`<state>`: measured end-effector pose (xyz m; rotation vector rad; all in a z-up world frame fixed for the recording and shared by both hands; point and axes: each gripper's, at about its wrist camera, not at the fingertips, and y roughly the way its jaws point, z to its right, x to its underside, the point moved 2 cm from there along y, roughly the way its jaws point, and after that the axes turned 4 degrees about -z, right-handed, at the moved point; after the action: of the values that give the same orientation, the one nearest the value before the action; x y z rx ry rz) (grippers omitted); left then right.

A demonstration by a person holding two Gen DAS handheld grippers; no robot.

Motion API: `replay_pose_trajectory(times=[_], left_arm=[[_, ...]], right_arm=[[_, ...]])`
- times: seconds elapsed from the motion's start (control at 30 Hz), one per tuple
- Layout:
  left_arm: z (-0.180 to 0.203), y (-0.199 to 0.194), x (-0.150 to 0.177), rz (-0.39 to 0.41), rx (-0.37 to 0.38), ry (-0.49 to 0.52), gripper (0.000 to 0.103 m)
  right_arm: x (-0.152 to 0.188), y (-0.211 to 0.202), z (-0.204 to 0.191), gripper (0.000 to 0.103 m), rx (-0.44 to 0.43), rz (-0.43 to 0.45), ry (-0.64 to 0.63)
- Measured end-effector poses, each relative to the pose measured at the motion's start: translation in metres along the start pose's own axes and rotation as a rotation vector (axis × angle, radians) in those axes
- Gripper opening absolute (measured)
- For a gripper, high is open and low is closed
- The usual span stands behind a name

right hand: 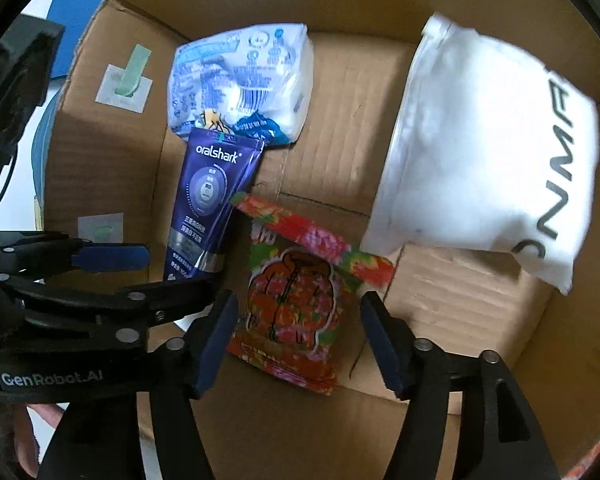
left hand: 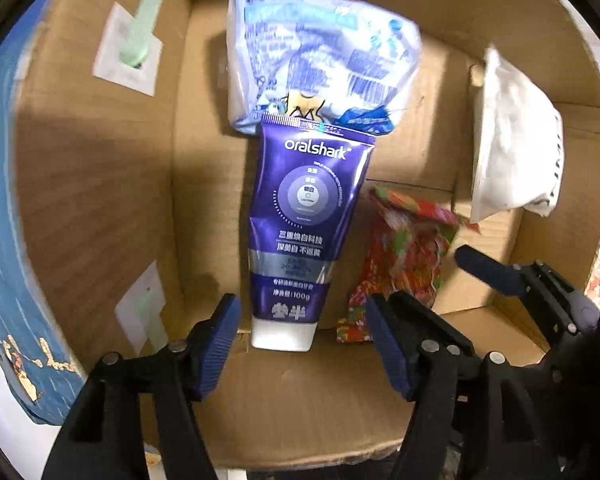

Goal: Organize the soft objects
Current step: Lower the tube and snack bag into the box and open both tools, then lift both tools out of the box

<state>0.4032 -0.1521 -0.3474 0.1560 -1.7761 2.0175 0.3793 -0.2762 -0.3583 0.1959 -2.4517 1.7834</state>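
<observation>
Purple Oralshark toothpaste tube (left hand: pixel 300 236) and red floral snack packet (right hand: pixel 296 300) lie in the brown cardboard box (left hand: pixel 100 184); left gripper (left hand: pixel 302 344) and right gripper (right hand: pixel 296 344) both gape wide, holding nothing.

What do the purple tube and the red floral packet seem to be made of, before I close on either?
Purple tube: looks like glossy laminated plastic with a flat crimped top, a silver band that catches light, and a smooth white cap, probably harder plastic. Red floral packet: thin printed plastic film, likely; it is crinkled, shiny and sealed flat along its edges. What is inside either cannot be told.
</observation>
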Motion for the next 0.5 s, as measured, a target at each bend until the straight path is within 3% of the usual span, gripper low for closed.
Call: replay_pose_trajectory(times=[0.07, 0.17, 0.3, 0.4, 0.5], left_arm=[[0.004, -0.007, 0.007, 0.028, -0.006, 0.006, 0.07], [0.012, -0.019, 0.021, 0.086, -0.065, 0.02, 0.091], [0.02, -0.03, 0.053, 0.166, -0.133, 0.034, 0.092], [0.023, -0.037, 0.075, 0.228, -0.137, 0.035, 0.092], [0.022, -0.048, 0.095, 0.294, -0.13, 0.035, 0.095]], right_arm=[[0.0, -0.011, -0.008, 0.075, 0.029, 0.005, -0.008], [0.006, -0.024, -0.011, 0.076, 0.078, 0.019, -0.017], [0.019, -0.032, -0.017, 0.078, 0.144, 0.028, -0.024], [0.038, -0.038, -0.018, 0.096, 0.182, 0.041, -0.004], [0.057, -0.048, -0.015, 0.103, 0.192, 0.077, 0.049]])
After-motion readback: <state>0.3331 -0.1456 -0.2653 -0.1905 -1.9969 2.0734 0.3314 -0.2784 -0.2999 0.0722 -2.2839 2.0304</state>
